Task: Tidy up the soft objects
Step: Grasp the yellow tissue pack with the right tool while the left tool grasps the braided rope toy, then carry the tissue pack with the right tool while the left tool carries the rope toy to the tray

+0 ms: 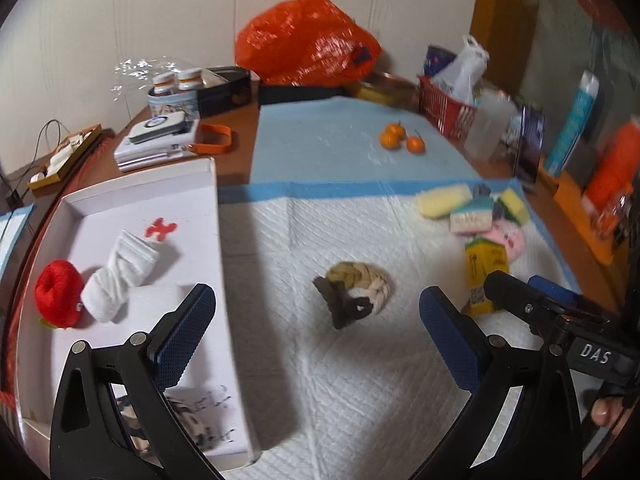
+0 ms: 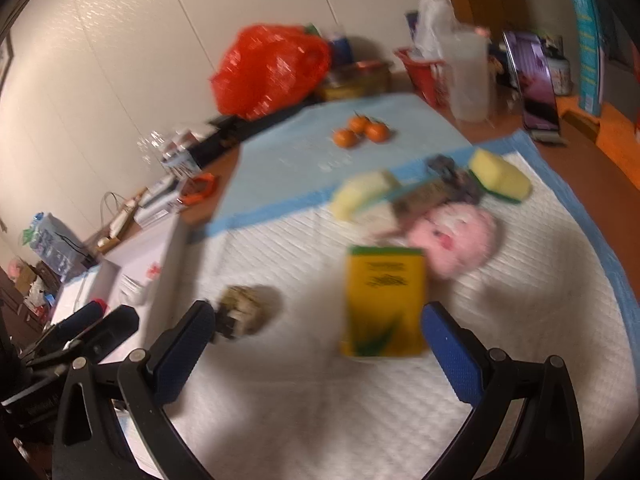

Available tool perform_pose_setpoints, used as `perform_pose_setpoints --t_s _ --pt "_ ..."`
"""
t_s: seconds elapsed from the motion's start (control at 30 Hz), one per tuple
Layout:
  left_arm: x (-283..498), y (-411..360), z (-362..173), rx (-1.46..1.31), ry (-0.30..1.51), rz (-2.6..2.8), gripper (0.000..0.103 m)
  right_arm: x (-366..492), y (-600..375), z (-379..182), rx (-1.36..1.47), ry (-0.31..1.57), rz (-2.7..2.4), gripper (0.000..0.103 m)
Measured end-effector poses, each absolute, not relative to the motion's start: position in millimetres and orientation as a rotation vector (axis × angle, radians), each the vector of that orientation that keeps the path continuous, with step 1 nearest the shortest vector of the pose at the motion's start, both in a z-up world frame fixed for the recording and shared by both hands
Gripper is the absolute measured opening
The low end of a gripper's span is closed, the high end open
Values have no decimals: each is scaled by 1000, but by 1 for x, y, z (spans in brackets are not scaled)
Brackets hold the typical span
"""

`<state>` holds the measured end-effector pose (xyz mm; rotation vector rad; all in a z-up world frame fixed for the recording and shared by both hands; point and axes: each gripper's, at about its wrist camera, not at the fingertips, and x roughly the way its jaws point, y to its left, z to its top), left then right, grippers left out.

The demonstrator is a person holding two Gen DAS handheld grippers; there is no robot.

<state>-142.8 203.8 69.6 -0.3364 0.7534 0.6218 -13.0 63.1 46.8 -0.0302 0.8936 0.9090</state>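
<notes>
My left gripper (image 1: 318,332) is open and empty above the white quilted pad (image 1: 320,400). A braided rope ring (image 1: 354,292) in tan, cream and dark brown lies just ahead of it between the fingers. The white box (image 1: 136,200) at left holds a red plush (image 1: 58,300) and a rolled white cloth (image 1: 120,272). My right gripper (image 2: 320,340) is open and empty, with a yellow carton (image 2: 384,300) just ahead of it. A pink plush (image 2: 460,240) and yellow sponges (image 2: 500,176) lie beyond. The rope ring (image 2: 244,310) sits by the right gripper's left finger.
Three oranges (image 1: 400,138) sit on the blue pad (image 1: 340,140). An orange plastic bag (image 1: 304,40), a red basket (image 1: 448,108), a clear jug (image 2: 468,76), bottles and boxes crowd the back and right edges. The right gripper shows at the left wrist view's right edge (image 1: 532,304).
</notes>
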Motion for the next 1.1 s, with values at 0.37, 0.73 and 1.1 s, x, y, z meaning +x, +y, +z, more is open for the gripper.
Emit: perform_pose_setpoints --t_s 0.37,0.73,1.1 --pt "-112 197 44 -316 831 660 103 16 67 13 -93 1007 925 93" --pt "-82 208 13 -296 912 706 103 38 50 7 -68 1030 990 49" --pt "-75 210 3 -352 882 666 42 23 33 47 -53 911 1076 49"
